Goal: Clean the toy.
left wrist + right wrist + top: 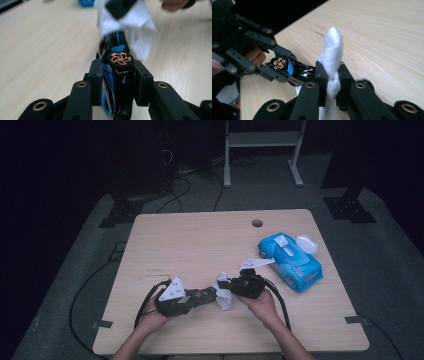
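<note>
Showing wheel [120, 58] — wipe [130, 27] beyond

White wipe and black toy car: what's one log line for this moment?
left gripper: shut on black-and-blue toy car | right gripper: shut on white wipe | wipe against car

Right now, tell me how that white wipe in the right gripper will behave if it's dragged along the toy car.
The white wipe is probably floppy: it bunches and twists between the right gripper jaws. It looks light and soft, so it should fold around the toy car held by the left gripper rather than push it. It may slip or tear loose.
</note>
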The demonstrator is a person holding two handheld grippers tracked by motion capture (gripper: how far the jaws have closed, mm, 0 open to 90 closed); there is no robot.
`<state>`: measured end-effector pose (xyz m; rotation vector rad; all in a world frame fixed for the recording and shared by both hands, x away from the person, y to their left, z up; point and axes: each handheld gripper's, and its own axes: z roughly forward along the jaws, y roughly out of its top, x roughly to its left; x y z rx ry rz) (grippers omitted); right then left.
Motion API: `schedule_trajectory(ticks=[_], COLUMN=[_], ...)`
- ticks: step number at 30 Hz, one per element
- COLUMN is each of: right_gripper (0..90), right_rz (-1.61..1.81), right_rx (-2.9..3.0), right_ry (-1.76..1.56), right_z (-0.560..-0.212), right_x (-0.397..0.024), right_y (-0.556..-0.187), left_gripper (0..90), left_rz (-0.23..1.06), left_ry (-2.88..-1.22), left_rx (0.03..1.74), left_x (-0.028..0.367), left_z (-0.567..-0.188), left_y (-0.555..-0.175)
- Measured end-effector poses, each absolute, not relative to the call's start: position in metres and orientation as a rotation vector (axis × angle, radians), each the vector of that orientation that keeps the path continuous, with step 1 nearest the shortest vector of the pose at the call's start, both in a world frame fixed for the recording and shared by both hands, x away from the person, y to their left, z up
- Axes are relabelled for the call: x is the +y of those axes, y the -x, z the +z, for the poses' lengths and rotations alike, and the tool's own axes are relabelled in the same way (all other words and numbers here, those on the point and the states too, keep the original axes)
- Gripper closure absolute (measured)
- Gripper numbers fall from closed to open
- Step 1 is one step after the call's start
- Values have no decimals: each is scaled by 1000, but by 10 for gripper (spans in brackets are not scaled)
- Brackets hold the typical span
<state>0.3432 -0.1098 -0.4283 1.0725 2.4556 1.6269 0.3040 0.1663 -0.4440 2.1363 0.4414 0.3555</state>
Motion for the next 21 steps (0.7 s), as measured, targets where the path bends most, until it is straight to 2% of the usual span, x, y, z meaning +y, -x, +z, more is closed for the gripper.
schedule_trajectory(ticks=[6,12,16,21], right_gripper=[819,819,818,819], right_rz=[1582,1582,1562,1455], right_rx=[2470,2499,2524,2454], right_ry=[-1080,-1017,-969,-982], right_z=[-436,-434,-434,-430], right_x=[-105,-90,-80,-97], right_y=[-348,-342,-339,-344], left_gripper=[652,579,615,643], left_rz=[336,358,369,363], left_ry=[-2160,-2224,-2247,-2242], left_rx=[486,459,456,464], left_x=[170,155,149,156], left_z=[-455,-453,-452,-451], left_y=[-311,-317,-320,-322])
